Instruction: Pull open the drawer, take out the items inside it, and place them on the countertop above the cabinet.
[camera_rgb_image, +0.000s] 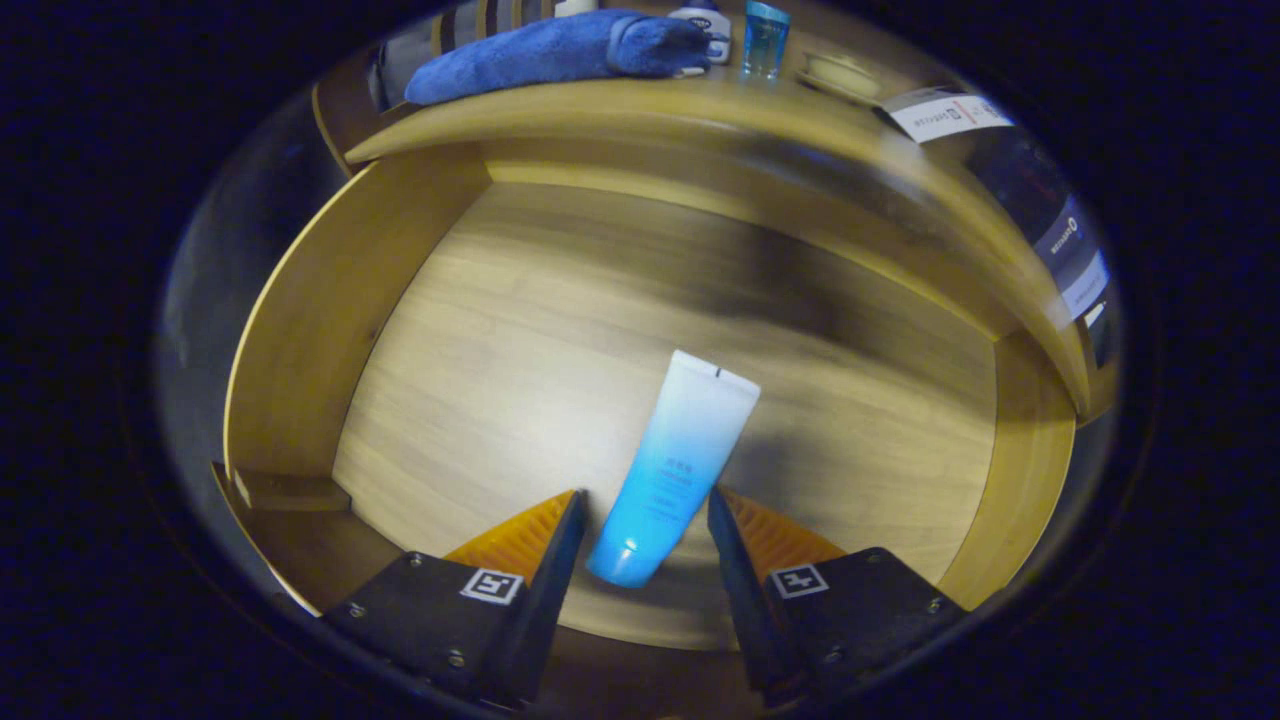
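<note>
We look down into the open drawer (560, 330), its pale wooden floor taking up the middle of the frame and its curved side walls rising at left and right. A single tube (672, 465) lies on that floor, just right of centre in the lower half of the frame; it fades from white at its flat far end to bright blue at the rounded cap end nearest us, and it is tilted so the white end leans toward the upper right.

Our claw (647, 520) sits at the bottom of the frame with its two fingers spread wide, released, one on each side of the tube's blue end. The tube lies between the fingers, and we see a gap on either side, so neither finger presses on it.

Above the drawer, along the top of the frame, runs the edge of the counter (620, 100). On it, at upper left, lies a folded blue towel (560, 52). Just to the right of the towel stands a small white container (708, 25), and beside that a clear blue bottle (765, 38). Further right is a shallow pale dish (842, 75), blurred. At the upper right a white card (945, 113) lies near the counter's edge.
</note>
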